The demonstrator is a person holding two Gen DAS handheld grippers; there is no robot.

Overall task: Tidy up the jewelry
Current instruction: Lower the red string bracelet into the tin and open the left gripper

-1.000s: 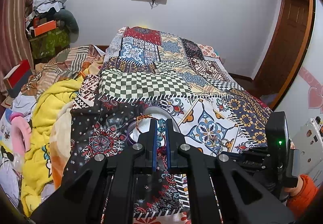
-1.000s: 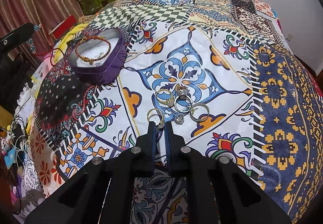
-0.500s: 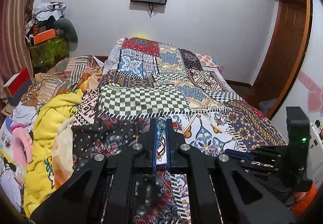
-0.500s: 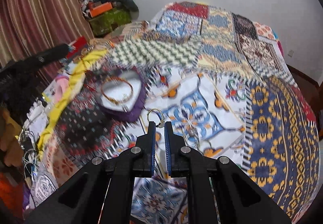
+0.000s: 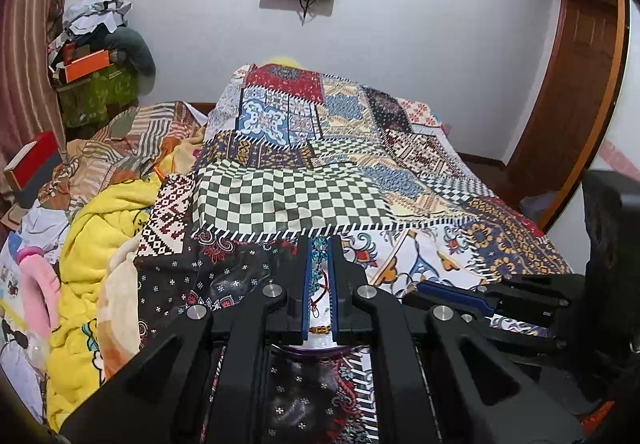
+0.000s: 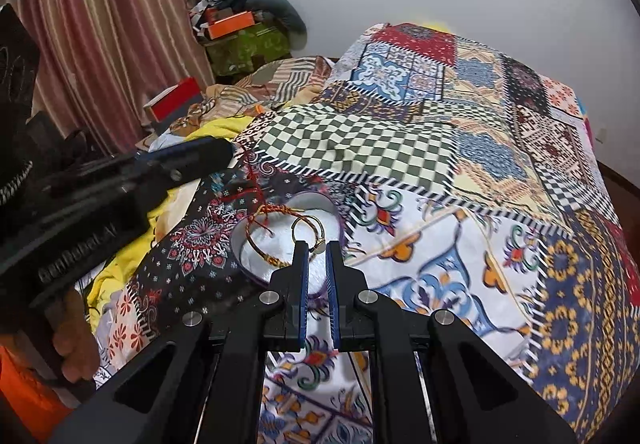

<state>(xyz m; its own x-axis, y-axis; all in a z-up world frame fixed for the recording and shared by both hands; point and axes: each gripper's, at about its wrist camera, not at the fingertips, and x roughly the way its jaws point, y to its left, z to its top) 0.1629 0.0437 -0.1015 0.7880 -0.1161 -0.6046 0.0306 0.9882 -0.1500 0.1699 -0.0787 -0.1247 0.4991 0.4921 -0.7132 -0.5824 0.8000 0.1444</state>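
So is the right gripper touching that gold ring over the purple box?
Touching. In the right wrist view, the right gripper pinches the gold ring at its fingertips, above the purple box.

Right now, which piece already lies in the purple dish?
The braided orange bracelet, loose on the dish lining. The gold ring is pinched in the right claw; the red cord hangs from the left claw.

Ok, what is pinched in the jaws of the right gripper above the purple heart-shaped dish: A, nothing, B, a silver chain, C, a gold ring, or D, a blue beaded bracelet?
C: the right gripper has a thin gold ring clamped at its tips, just above the purple heart-shaped dish.
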